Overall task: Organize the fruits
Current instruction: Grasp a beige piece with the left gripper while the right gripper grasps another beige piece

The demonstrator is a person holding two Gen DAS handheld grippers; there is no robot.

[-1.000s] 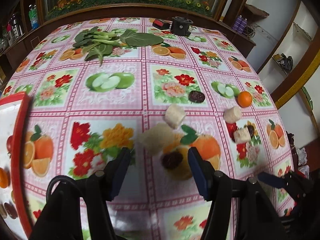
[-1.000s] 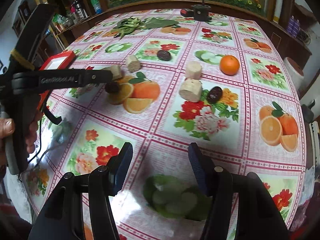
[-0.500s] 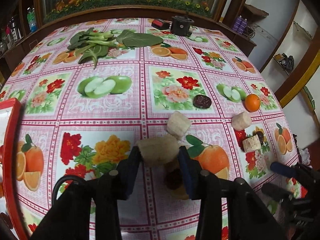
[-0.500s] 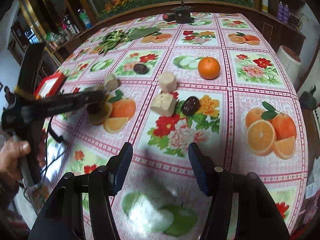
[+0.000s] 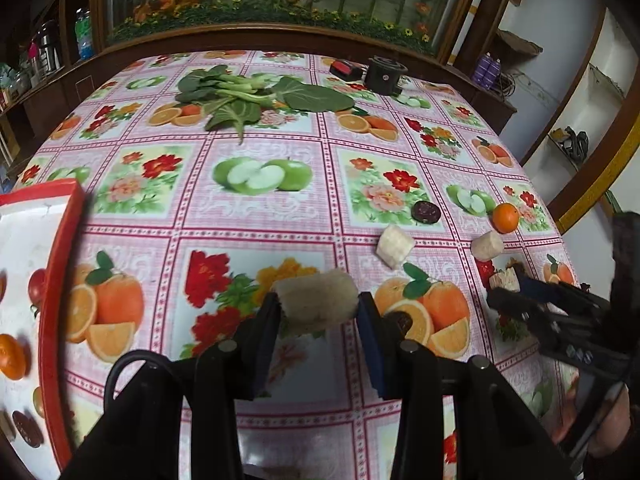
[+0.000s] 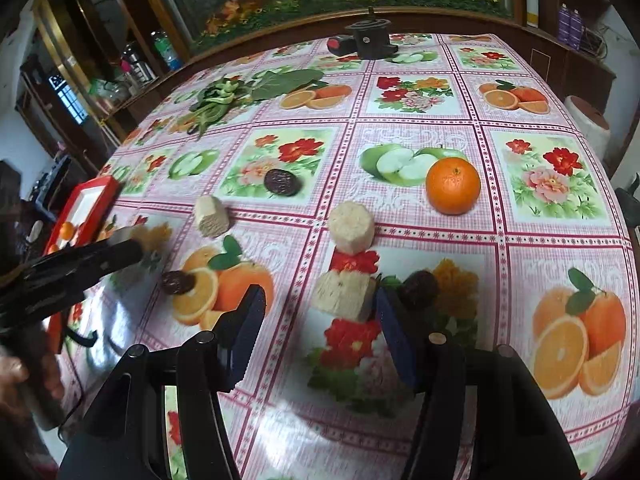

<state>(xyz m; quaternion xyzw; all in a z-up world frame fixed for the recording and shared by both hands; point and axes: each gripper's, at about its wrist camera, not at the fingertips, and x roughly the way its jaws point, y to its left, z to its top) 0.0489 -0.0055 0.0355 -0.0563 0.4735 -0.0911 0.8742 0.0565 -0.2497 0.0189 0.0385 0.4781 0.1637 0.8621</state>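
My left gripper (image 5: 318, 312) is shut on a pale beige chunk (image 5: 316, 302), held just above the fruit-print tablecloth. A red-rimmed white tray (image 5: 60, 260) with oranges and dark fruits lies to its left. In the right wrist view my right gripper (image 6: 320, 320) stands open around another pale chunk (image 6: 344, 296), which lies close to the right finger and well clear of the left one. A dark fruit (image 6: 420, 290) sits just behind that finger. Beyond are an orange (image 6: 453, 186), two more chunks (image 6: 352, 227) (image 6: 211, 216) and two dark fruits (image 6: 282, 182) (image 6: 178, 282).
Leafy greens (image 5: 256, 96), a black round device (image 5: 384, 74) and a small red box (image 5: 344, 69) lie at the far end of the table. The table's right edge (image 5: 560, 240) drops off just past the orange. A hand holds the left gripper's handle (image 6: 24, 376).
The left gripper closed on the pale chunk and carried it left, off the dark fruit. The right gripper moved forward until the chunk by the other dark fruit lay between its fingers.
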